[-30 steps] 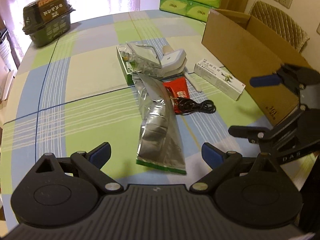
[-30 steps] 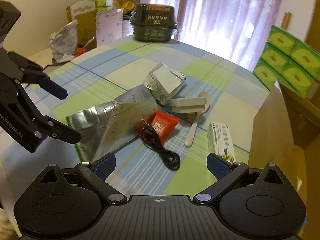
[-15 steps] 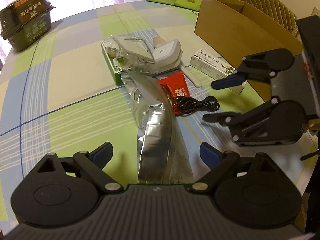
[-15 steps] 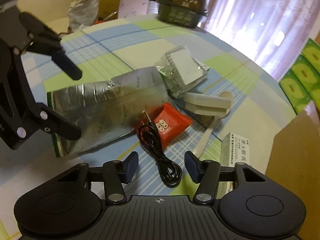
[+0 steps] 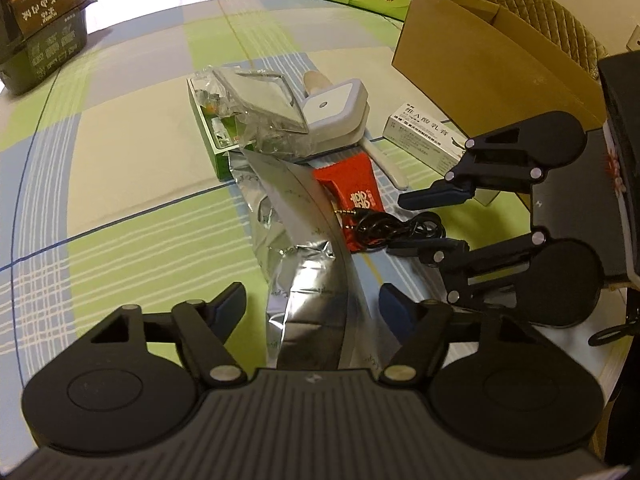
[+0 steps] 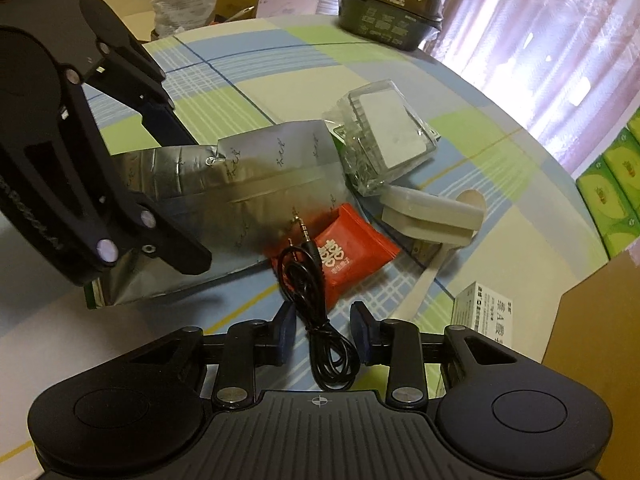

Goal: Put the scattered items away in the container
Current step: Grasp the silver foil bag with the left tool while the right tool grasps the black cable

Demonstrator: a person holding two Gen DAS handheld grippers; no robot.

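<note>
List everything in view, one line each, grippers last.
Silver foil pouch: 1, silver, between left gripper's fingers.
Black audio cable: 1, black, coiled between right gripper's fingers.
Red snack packet: 1, red, under cable.
Clear plastic box: 1, transparent, on green carton.
White plug adapter: 1, white, centre.
White spoon: 1.
White medicine box: 1, beside cardboard box.
Dark noodle tub: 1, far edge.
Left gripper: open.
Right gripper: open, narrow.
</note>
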